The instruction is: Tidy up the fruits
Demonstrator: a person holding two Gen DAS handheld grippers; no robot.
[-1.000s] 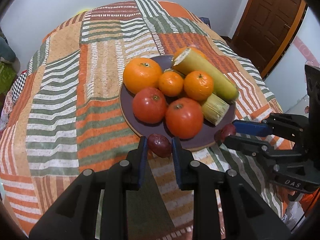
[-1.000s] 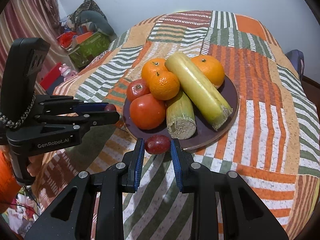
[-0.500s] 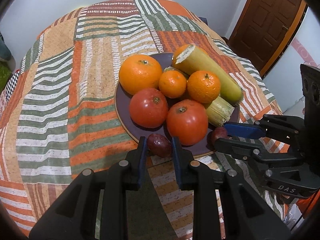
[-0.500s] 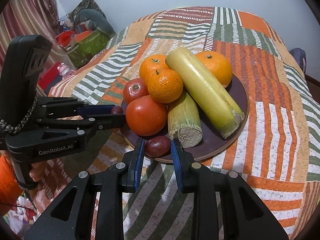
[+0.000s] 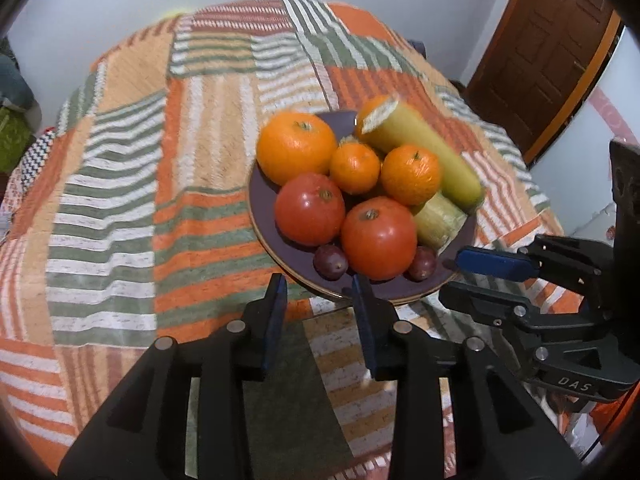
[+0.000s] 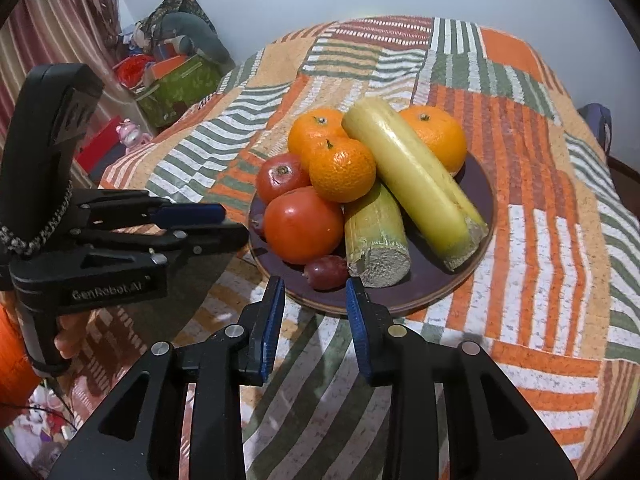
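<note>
- With both grapes on the plate [image 5: 260, 216], our left gripper [image 5: 318, 292] stands spread, its grape [image 5: 330, 261] just beyond the fingertips.
- Our right gripper [image 6: 314, 294] likewise, pinching nothing.

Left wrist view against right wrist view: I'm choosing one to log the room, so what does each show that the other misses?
Only the left wrist view shows the brown door. Only the right wrist view shows the striped curtain and the green box on the floor. Both show the dark plate of oranges, tomatoes and cane pieces on the patchwork cloth, with two small dark red fruits at its near rim.
</note>
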